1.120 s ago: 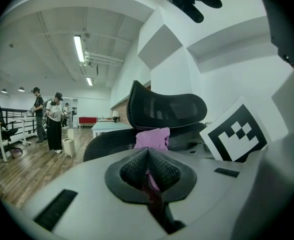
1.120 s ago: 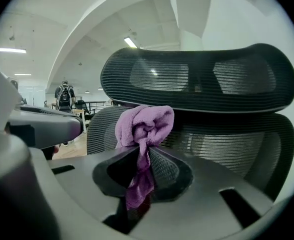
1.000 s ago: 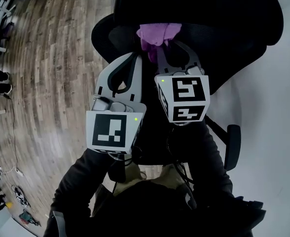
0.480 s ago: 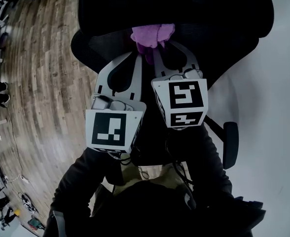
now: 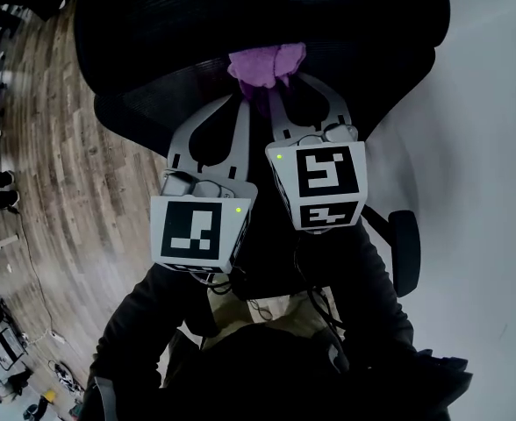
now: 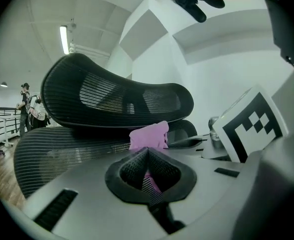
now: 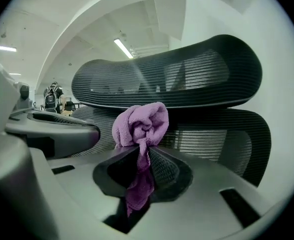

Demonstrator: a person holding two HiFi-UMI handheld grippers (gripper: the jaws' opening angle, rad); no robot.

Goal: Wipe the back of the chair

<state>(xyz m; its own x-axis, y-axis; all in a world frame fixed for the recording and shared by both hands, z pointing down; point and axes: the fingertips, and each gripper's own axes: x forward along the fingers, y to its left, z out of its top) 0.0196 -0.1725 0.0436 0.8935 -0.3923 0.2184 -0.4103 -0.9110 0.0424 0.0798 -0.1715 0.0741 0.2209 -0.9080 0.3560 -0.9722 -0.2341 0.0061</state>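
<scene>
Purple cloth (image 5: 267,62) rests bunched against the mesh chair back (image 5: 157,99). Your right gripper (image 5: 283,84) is clamped on its tail, and your left gripper (image 5: 241,102), closed alongside, appears to pinch a fold too. Press it flat and sweep evenly.

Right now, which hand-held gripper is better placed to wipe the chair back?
Right. The right hand-held gripper clamps the purple cloth right at the chair back; the left hand-held gripper is shut alongside.

Wood floor (image 5: 56,200) on the left, pale floor (image 5: 486,191) on the right; the chair (image 5: 240,24) stands over both, a thin cable (image 5: 28,279) on the wood
</scene>
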